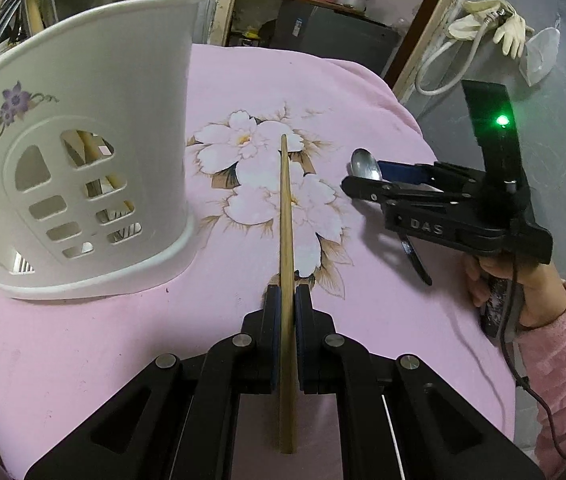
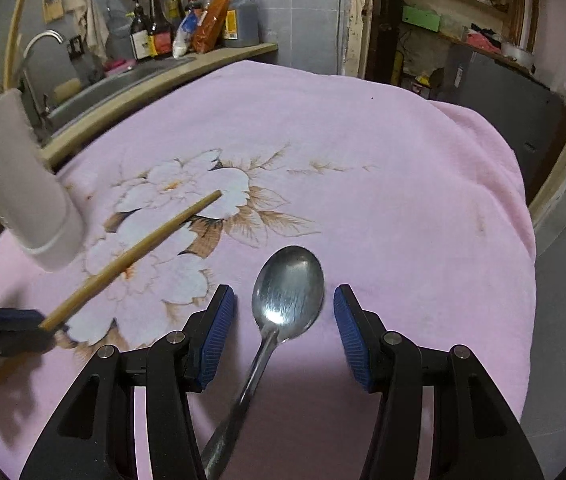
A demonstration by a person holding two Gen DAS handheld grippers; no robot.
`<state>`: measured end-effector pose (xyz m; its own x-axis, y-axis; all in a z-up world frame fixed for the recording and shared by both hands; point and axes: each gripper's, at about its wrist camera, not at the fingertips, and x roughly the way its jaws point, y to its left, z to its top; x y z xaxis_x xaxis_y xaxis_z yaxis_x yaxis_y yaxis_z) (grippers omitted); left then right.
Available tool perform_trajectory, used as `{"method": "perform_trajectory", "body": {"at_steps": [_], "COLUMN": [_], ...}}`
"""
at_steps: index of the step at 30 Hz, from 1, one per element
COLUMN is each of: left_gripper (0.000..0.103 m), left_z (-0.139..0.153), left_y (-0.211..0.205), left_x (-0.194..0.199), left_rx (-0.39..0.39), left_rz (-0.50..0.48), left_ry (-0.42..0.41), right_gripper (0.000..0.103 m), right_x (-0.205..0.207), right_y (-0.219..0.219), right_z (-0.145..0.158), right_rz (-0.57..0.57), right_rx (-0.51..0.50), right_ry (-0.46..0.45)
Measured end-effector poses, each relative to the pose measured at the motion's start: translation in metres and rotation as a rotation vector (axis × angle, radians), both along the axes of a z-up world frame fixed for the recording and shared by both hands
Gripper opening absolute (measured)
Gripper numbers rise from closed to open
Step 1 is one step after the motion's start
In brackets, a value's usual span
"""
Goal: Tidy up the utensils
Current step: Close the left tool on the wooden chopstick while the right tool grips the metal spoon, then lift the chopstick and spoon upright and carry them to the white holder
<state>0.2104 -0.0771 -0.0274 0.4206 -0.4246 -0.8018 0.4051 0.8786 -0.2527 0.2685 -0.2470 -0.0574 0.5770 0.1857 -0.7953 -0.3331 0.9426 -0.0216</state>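
My left gripper is shut on a wooden chopstick that points forward over the pink cloth. A white plastic utensil holder stands to its left, with utensils showing through its slots. My right gripper is open, its blue pads on either side of a metal spoon lying on the cloth, not touching it. In the left wrist view the right gripper sits at the right with the spoon bowl at its tips. The chopstick and holder show at left in the right wrist view.
A pink floral cloth covers the round table. Behind it are a counter with bottles and a sink. Rubber gloves hang on the wall at the right. Shelves stand beyond the table.
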Motion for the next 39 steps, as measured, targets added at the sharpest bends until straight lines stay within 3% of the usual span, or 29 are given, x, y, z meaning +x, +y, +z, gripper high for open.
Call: {"method": "perform_trajectory", "body": {"at_steps": [1,7,20,22,26,32,39], "left_gripper": [0.005,0.010,0.012,0.005,0.004,0.004,0.004], "left_z": [0.000,0.008,-0.003,-0.002,0.001,0.022,0.054], "left_y": [-0.003,-0.007,-0.037,-0.040,-0.032,-0.013,-0.001], "left_x": [0.001,0.004,0.041,0.041,0.034,-0.005,-0.050], "left_rx": [0.003,0.019,0.153,0.146,0.095,-0.010,-0.109], "left_rz": [-0.005,-0.041,-0.040,-0.039,-0.019,0.027,0.130], "left_ry": [0.001,-0.016,-0.020,-0.017,-0.043,-0.244,-0.587], "right_gripper": [0.032,0.032,0.032,0.032,0.032,0.032,0.032], "right_x": [0.001,-0.005,-0.058,-0.062,-0.077,-0.114,-0.151], "right_y": [0.001,-0.007,-0.025,-0.024,-0.027,-0.015,-0.005], "right_z": [0.000,0.003,0.014,0.015,0.021,0.040,0.062], "right_rz": [-0.007,-0.033,-0.043,-0.041,-0.057,-0.089,-0.144], "right_rx": [-0.011,0.026,0.046,0.049,0.054,-0.018,-0.012], "right_ry": [-0.008,-0.021,-0.063,-0.074,-0.141,-0.372,-0.623]}}
